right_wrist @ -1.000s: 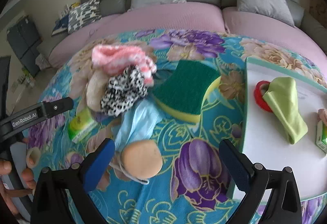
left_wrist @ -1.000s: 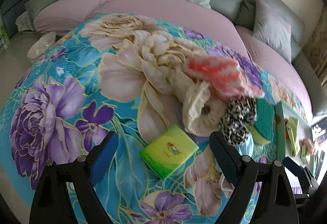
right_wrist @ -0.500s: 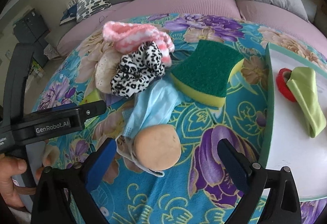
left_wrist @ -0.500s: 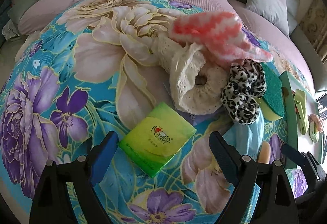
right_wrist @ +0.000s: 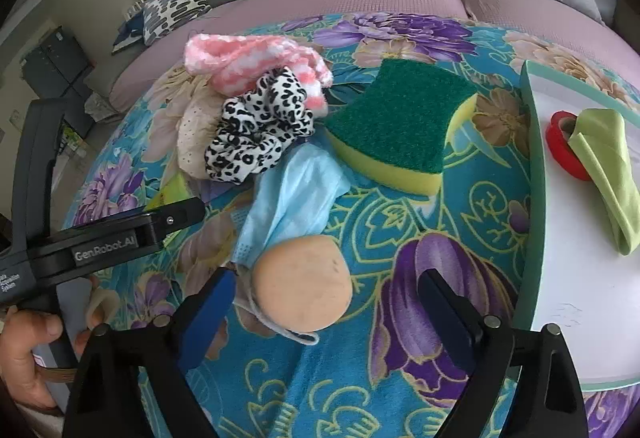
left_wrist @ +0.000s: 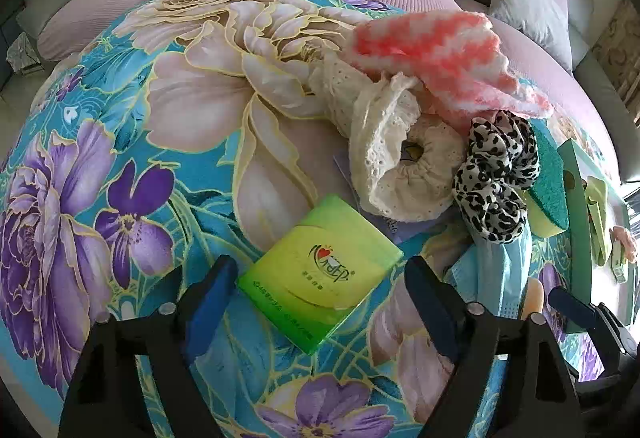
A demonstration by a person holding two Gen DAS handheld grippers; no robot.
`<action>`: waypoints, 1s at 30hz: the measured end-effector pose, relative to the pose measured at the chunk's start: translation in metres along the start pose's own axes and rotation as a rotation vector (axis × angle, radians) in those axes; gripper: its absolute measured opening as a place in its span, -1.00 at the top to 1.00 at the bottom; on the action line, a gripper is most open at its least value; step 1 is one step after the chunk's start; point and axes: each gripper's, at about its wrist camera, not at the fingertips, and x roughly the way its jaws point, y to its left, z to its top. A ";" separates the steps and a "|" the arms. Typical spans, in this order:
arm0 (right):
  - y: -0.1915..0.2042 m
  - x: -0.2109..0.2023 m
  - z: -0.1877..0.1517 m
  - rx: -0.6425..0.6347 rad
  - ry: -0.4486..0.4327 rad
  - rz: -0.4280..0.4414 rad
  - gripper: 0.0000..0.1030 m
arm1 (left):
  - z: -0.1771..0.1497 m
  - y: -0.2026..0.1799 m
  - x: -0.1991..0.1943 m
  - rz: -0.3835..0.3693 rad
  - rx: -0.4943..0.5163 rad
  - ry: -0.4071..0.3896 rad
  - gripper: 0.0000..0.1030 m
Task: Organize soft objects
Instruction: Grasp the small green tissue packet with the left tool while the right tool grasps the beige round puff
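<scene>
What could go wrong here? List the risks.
The right gripper straddles the beige puff, which lies on the mask; a loop could snag and drag the mask along. The left gripper is wide open around the tissue pack, whose slick wrapper may slip.

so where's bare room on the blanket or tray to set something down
Free: the floral blanket left of the green tissue pack, and the white tray below the green cloth. Crowded: the pile of pink knit, leopard scrunchie, sponge and blue mask.
</scene>
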 end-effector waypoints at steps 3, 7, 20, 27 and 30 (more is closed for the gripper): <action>0.002 0.002 -0.001 -0.004 0.006 -0.012 -0.80 | 0.000 0.000 0.002 0.004 0.004 0.005 -0.64; 0.002 0.001 0.000 -0.001 0.000 -0.004 -0.66 | -0.001 -0.004 0.008 0.012 0.011 0.008 -0.64; 0.007 0.007 -0.001 -0.012 0.021 0.056 -0.13 | 0.000 -0.002 0.011 0.019 0.004 -0.004 -0.46; 0.008 0.006 -0.001 -0.010 0.016 0.066 -0.03 | 0.002 0.006 0.005 0.001 -0.021 -0.020 -0.32; 0.008 0.002 0.000 -0.012 0.005 0.068 -0.02 | 0.003 0.005 0.001 -0.005 -0.011 -0.028 -0.31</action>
